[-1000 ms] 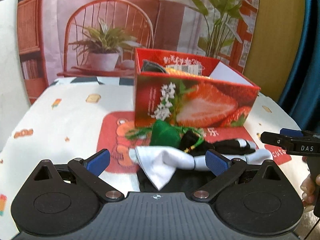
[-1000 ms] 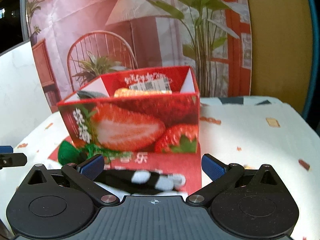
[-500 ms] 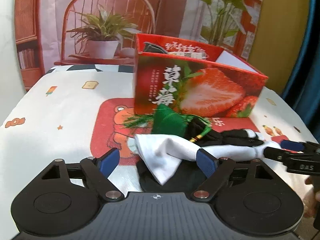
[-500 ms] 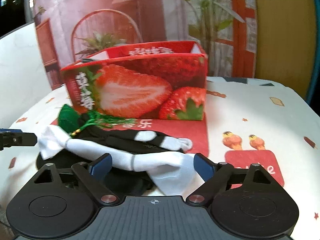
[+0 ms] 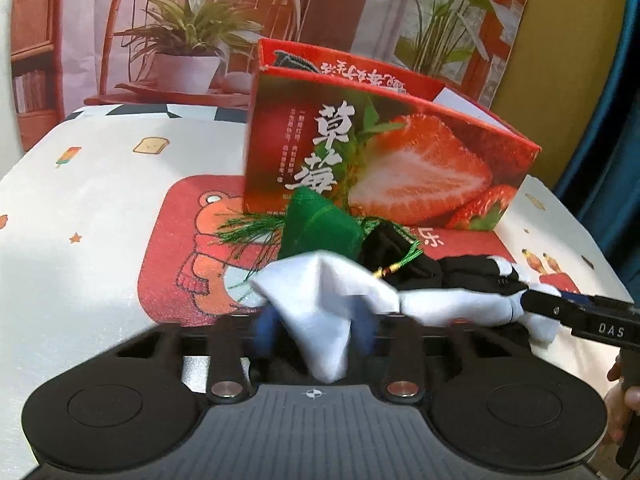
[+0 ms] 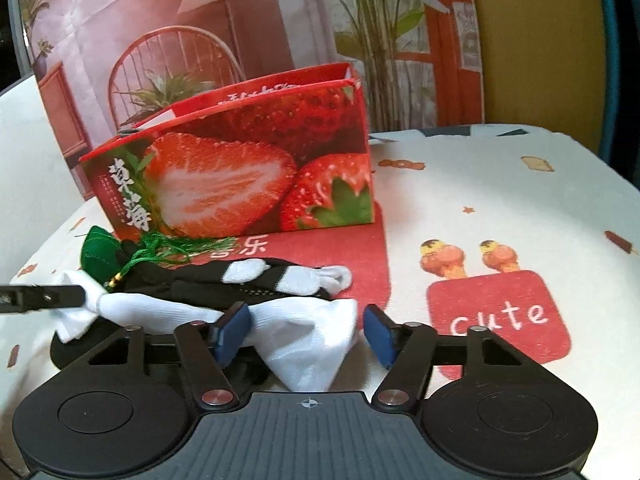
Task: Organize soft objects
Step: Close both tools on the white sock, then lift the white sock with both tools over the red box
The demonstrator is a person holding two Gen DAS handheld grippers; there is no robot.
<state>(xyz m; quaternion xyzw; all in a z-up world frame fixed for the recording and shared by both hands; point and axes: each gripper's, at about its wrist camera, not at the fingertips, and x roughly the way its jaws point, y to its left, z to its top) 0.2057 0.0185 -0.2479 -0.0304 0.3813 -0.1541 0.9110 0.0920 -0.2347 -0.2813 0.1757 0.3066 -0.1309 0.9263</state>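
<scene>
White sock lies stretched across the near part of the table, on top of a dark cloth, and I have 1 end of it at each gripper. My left gripper has just been closing; its blue pads are blurred, but they stand close on both sides of the sock's folded end and seem to pinch it. My right gripper has also just been closing, w/ the other end of the sock between its fingers. Left pad touches the cloth, right pad still stands a little apart from it, so this one is about half spread, not yet pinching.

Just behind the sock lies a black-and-white sock, and beside it a green pouch w/ a green tassel. The pouch touches the front wall of the strawberry box. That box stands upright toward the far edge, on the red bear print of the tablecloth. Something dark shows over its rim at the back left corner; I cannot tell what it is.

From the left view, the right gripper's tip reaches the sock's end near the right edge, w/ my fingers at the frame border.
</scene>
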